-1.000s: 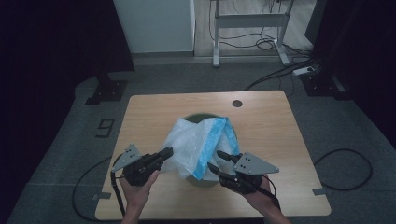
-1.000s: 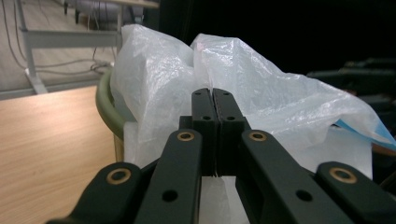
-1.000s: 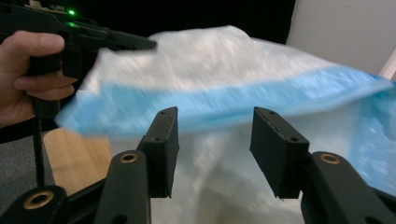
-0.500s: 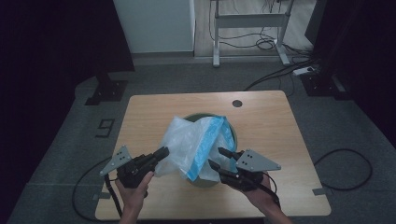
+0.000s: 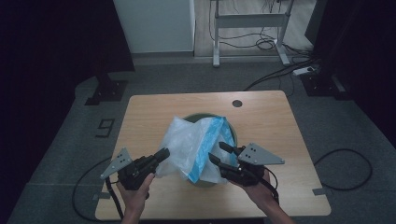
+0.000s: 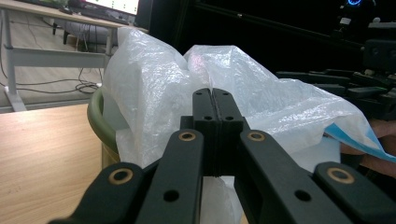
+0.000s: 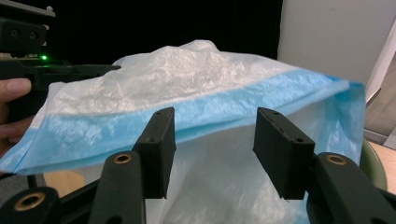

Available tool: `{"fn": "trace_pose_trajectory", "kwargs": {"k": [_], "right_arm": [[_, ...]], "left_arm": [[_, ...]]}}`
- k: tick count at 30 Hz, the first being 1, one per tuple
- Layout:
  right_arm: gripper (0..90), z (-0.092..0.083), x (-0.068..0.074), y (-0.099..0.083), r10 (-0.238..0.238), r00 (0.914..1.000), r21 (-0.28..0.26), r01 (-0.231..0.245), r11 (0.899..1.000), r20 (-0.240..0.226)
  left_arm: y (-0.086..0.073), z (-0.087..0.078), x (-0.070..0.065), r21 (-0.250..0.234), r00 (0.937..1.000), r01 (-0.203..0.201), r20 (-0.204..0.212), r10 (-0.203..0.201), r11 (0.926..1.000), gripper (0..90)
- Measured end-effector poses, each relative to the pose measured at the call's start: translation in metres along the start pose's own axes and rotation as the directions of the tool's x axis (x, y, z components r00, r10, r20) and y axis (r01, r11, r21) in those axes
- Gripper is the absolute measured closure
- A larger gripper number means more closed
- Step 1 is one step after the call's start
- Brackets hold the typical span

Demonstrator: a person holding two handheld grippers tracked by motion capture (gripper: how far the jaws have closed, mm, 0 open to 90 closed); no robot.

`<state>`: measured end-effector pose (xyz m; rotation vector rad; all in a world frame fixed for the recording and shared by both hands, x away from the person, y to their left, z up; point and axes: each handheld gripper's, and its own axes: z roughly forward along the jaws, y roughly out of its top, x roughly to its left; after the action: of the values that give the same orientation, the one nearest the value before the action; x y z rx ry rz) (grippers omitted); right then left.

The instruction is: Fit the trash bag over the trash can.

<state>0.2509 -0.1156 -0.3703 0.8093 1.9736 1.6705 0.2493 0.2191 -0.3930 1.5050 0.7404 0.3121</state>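
Observation:
A white plastic bag with a blue band is draped over a round green bin in the middle of the table. My left gripper meets the bag's left edge, its jaws pressed shut on a fold of the film. In the left gripper view the closed left gripper stands in front of the crumpled bag. My right gripper is at the bin's near right side, open, and the blue band runs just beyond its right gripper tips. Nothing lies between them.
The wooden table has a round cable hole at its far right. A cable lies on the grey floor to the right. A metal desk frame stands beyond the table. The bin's rim shows left of the bag.
My left gripper has shifted a little to the left and toward the table's front edge with the bag's edge in it. The right gripper has barely moved.

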Motion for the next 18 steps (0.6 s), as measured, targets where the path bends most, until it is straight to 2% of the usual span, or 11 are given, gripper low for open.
{"fn": "trace_pose_trajectory", "kwargs": {"k": [7,18], "right_arm": [[47.1,0.008,0.001,-0.003,0.026,0.9997,0.010,-0.026,1.000,0.005],[46.6,0.012,0.001,0.000,0.053,0.9983,-0.005,-0.053,0.999,0.027]], "left_arm": [[-0.001,-0.003,0.004,-0.027,0.9993,0.033,0.016,-0.033,0.9991,89.3],[-0.003,-0.003,0.004,-0.030,0.9992,0.037,0.015,-0.037,0.9989,89.2]]}}
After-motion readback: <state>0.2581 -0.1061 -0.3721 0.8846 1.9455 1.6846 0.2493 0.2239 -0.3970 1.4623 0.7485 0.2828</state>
